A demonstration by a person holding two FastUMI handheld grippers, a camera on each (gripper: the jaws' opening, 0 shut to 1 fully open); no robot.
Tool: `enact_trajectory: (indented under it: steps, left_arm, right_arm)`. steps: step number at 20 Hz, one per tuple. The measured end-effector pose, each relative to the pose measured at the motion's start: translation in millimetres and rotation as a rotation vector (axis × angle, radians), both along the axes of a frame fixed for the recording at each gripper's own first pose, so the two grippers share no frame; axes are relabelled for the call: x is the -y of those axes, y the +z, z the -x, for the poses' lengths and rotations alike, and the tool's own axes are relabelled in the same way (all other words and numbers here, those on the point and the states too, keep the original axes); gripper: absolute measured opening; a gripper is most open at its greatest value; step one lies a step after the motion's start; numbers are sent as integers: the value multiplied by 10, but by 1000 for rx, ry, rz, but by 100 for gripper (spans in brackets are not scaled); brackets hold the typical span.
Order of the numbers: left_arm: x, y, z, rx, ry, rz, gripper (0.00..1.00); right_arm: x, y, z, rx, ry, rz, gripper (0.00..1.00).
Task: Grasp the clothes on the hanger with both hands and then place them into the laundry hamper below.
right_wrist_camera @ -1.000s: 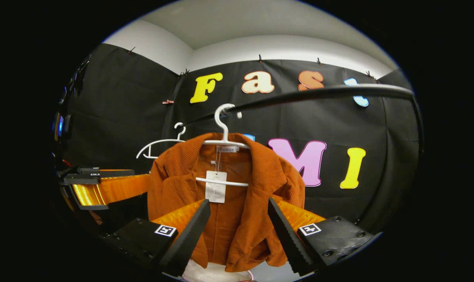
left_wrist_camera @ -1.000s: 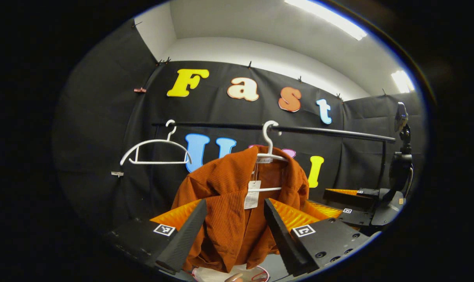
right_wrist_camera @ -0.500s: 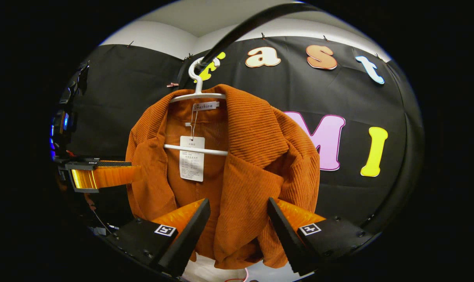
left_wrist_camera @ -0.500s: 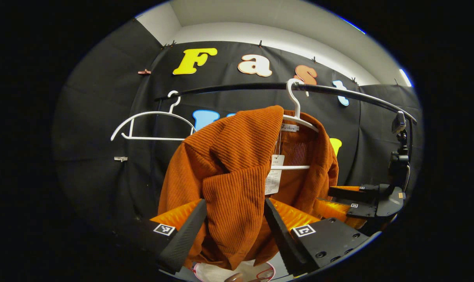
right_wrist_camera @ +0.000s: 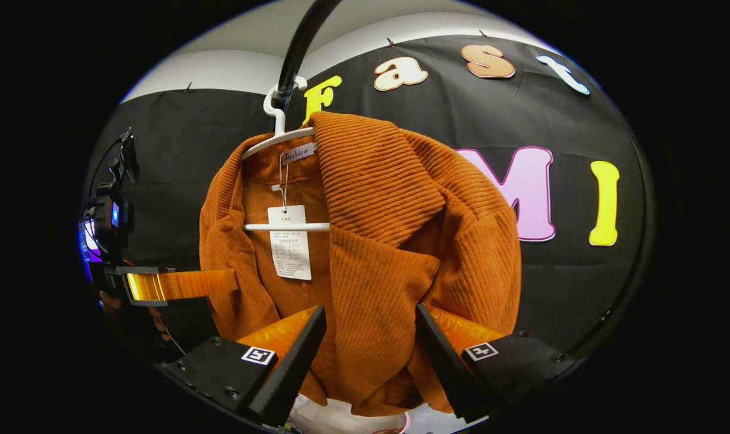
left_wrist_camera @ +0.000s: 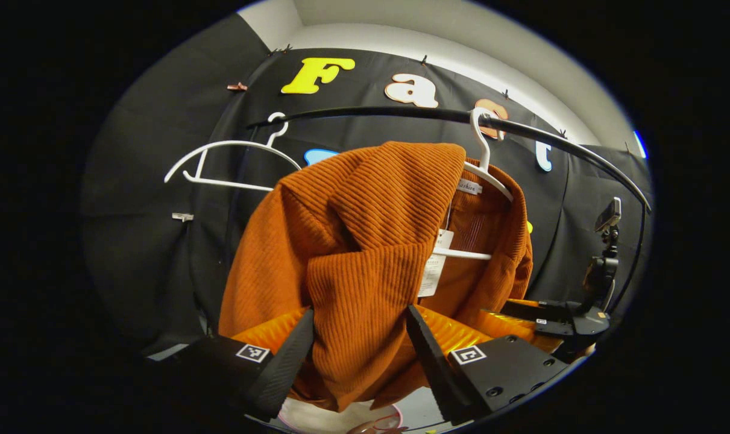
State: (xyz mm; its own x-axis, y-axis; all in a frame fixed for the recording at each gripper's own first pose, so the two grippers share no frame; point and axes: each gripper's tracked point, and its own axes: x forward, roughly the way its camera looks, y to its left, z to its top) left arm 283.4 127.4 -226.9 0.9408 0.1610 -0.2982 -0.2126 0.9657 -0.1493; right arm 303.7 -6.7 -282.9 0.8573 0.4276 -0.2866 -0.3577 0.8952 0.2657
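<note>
An orange corduroy jacket [left_wrist_camera: 365, 241] [right_wrist_camera: 395, 229] hangs on a white hanger [left_wrist_camera: 490, 176] [right_wrist_camera: 274, 137] from a black rail [left_wrist_camera: 401, 113]. A paper tag [right_wrist_camera: 290, 242] dangles inside its collar. My left gripper [left_wrist_camera: 358, 313] is open, its fingers on either side of the jacket's left shoulder and sleeve without pressing on it. My right gripper [right_wrist_camera: 371, 310] is open too, straddling the other shoulder's fabric. Each gripper appears off to the side in the other's view [left_wrist_camera: 542, 316] [right_wrist_camera: 178, 283]. Below the jacket's hem peeks the white hamper [left_wrist_camera: 334, 416] [right_wrist_camera: 340, 416].
An empty white hanger [left_wrist_camera: 232, 160] hangs on the rail to the left of the jacket. A small camera on a stand [left_wrist_camera: 606, 241] is at the right side of the booth. Black cloth walls close in behind the rail.
Both grippers have moved in toward the jacket, which now looms larger. Its shoulders now lie between the open fingers. The jacket stays on its hanger.
</note>
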Motion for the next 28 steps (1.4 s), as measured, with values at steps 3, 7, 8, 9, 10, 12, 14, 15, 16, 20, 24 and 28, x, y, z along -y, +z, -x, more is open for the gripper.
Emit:
enact_trajectory:
  steps: [3,7,8,9,10,12,14,15,16,20,24,28]
  left_arm:
    - [115,82,-162,34,-10,-15,93]
    - [-13,120,-325,61,76,5,93]
    - [-37,132,-359,70,85,9,93]
    - [-38,133,-394,71,82,19,92]
    - [-33,107,-428,66,67,35,84]
    - [-131,88,-389,45,84,44,55]
    - [-151,134,-388,46,68,54,26]
    - [-153,152,-375,37,67,53,11]
    - [-165,177,-341,29,65,47,10]
    - [-105,558,-178,83,68,37,10]
    - [-88,1189,18,179,56,-24,10]
    - [-142,1643,63,266,65,-60,10]
  right_arm:
    - [-88,27,-103,21,-12,1,98]
    - [10,-5,-306,26,-109,35,97]
    - [-10,32,-352,33,-114,20,94]
    - [-9,47,-399,39,-116,11,92]
    - [3,26,-448,39,-117,19,83]
    - [84,19,-439,39,-109,43,56]
    - [46,37,-445,23,-54,-3,16]
    - [16,54,-464,13,-25,-41,16]
    - [-27,122,-452,14,2,-90,16]
    - [-78,574,-260,61,78,-291,16]
    - [260,994,-303,136,40,-401,16]
    - [587,1429,-418,226,-12,-487,16]
